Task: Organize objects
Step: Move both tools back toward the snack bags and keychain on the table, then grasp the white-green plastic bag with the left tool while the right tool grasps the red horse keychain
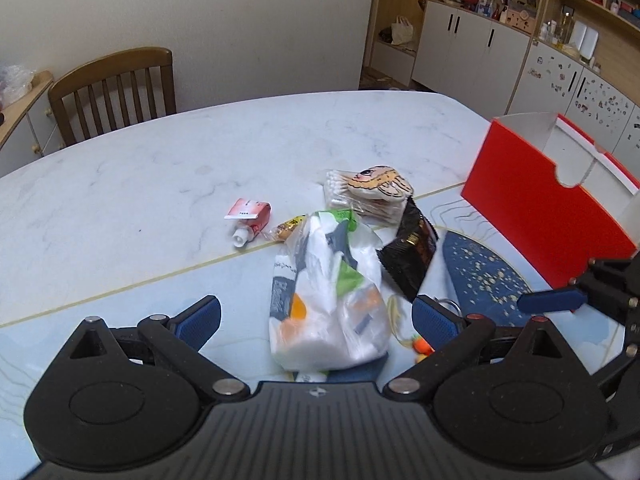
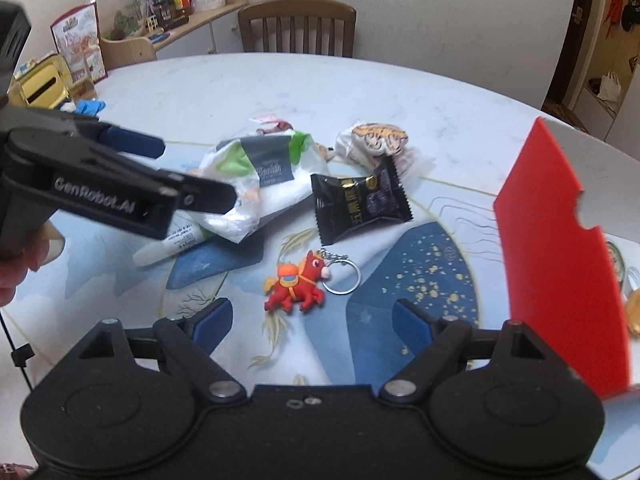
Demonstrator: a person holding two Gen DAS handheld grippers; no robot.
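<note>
A white plastic bag [image 1: 328, 288] with green and orange print lies between the wide-apart blue pads of my left gripper [image 1: 316, 320], which is open and clear of it. Beyond the bag are a black snack packet [image 1: 408, 256], a pack of cotton swabs [image 1: 340, 196] under a cartoon pouch [image 1: 380, 182], a small red-and-white tube [image 1: 250, 220] and a wrapped candy [image 1: 286, 228]. My right gripper [image 2: 312, 322] is open and empty, just short of a red horse keychain [image 2: 298, 284]. The right wrist view also shows the bag [image 2: 260, 184], the packet [image 2: 360, 200] and the left gripper [image 2: 196, 172].
An open red box [image 1: 548, 204] stands at the right, close to the right gripper's finger [image 1: 552, 300]. A white marker [image 2: 172, 246] pokes out from under the bag. The marble table [image 1: 160, 160] has a wooden chair [image 1: 116, 88] behind it. A blue glove [image 2: 90, 106] and boxes sit far left.
</note>
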